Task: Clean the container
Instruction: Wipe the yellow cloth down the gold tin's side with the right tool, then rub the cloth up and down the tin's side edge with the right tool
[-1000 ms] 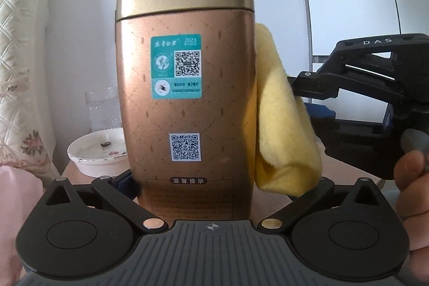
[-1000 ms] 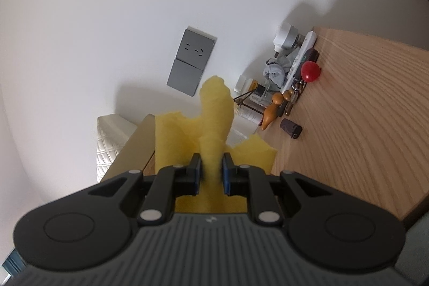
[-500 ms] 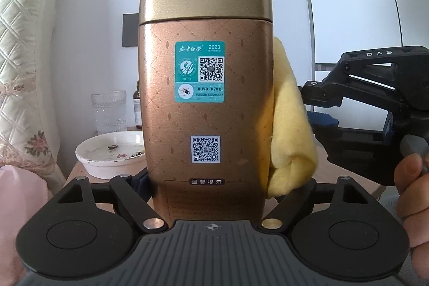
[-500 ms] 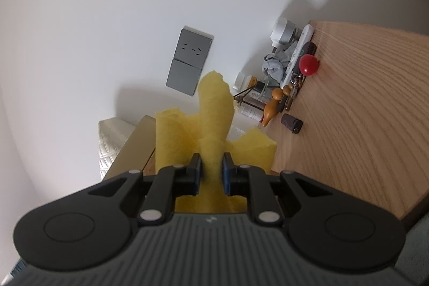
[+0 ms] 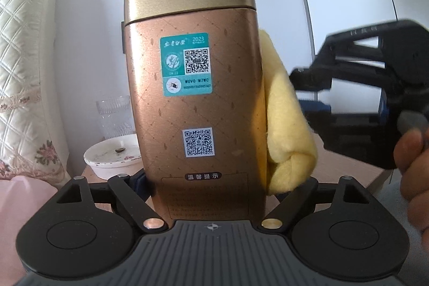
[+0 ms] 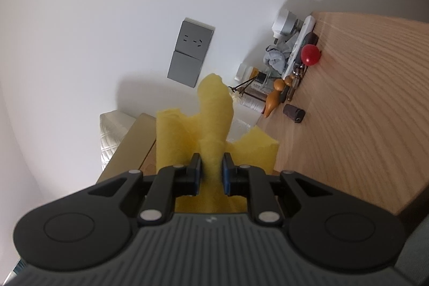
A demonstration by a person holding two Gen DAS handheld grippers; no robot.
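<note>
- The left tool (image 5: 211,189) has the upright bronze container (image 5: 195,103) between its jaws, which are opening.
- The right tool (image 6: 210,174) is clamped on the yellow cloth (image 5: 287,130), pressed against the container's right side.
- Behind, a white dish (image 5: 112,160) sits near the tabletop's (image 5: 346,170) left edge.

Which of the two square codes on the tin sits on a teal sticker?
The upper code, beside "2023"; the lower code is a plain white square.

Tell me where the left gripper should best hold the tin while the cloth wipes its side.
Low on the tin, across the base, from the labelled face. It stands upright, tall and flat-sided, so a low hold steadies it and leaves the side that the cloth touches free. The left gripper straddles that base now, jaws opening.
</note>
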